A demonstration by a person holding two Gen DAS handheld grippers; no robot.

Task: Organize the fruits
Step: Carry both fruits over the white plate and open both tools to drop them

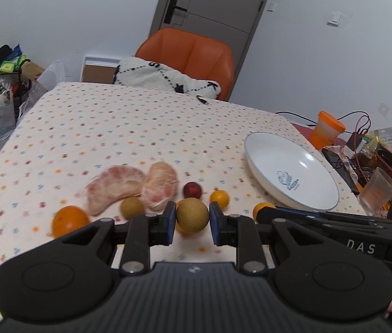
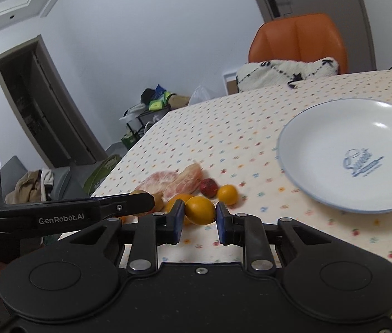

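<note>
On the dotted tablecloth lie two peeled pomelo segments [image 1: 115,188], a red plum [image 1: 192,190], a small orange [image 1: 219,198], a bigger orange [image 1: 69,220] at the left and a small brown fruit [image 1: 132,207]. My left gripper [image 1: 192,222] is open, its pads either side of a round brown fruit [image 1: 191,215] on the cloth. My right gripper [image 2: 200,223] is open around a yellow-orange fruit [image 2: 200,210]. The left gripper [image 2: 148,202] shows side-on in the right wrist view. An empty white plate [image 2: 287,163] sits to the right of the fruit.
An orange chair [image 1: 193,52] with a white cushion [image 1: 165,77] stands at the far table edge. Right of the plate [image 1: 251,149] are an orange-lidded cup [image 1: 326,133], a clear plastic cup [image 1: 376,191], a phone, cables and snack packets. Bags and a rack stand on the floor at the left.
</note>
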